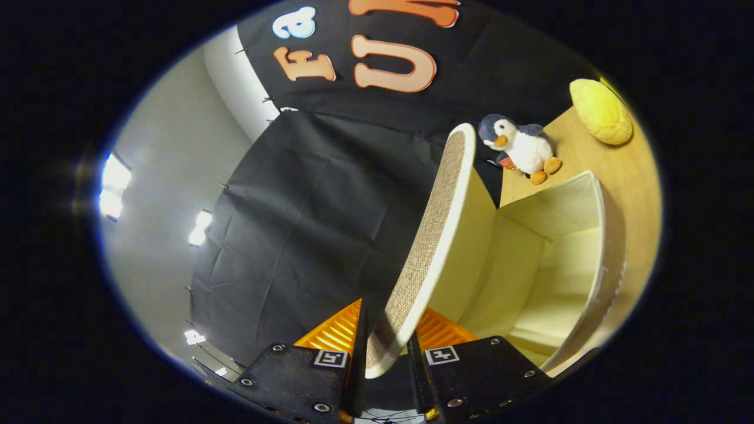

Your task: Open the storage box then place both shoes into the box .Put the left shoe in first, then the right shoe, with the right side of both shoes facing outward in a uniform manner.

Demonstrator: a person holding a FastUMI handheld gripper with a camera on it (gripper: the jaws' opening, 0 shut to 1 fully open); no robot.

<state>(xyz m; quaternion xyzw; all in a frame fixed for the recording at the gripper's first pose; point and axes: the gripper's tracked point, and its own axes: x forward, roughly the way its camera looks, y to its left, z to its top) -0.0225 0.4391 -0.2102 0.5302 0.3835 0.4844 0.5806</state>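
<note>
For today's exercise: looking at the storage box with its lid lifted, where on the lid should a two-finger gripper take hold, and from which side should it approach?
Grip the lid at its free edge, the thin rim nearest the gripper, coming edge-on from the side away from the hinge. The lid is a flat, thin panel standing raised beside the open storage box, so one finger goes on the woven outer face and one on the smooth inner face, as the fingers sit now.
</note>
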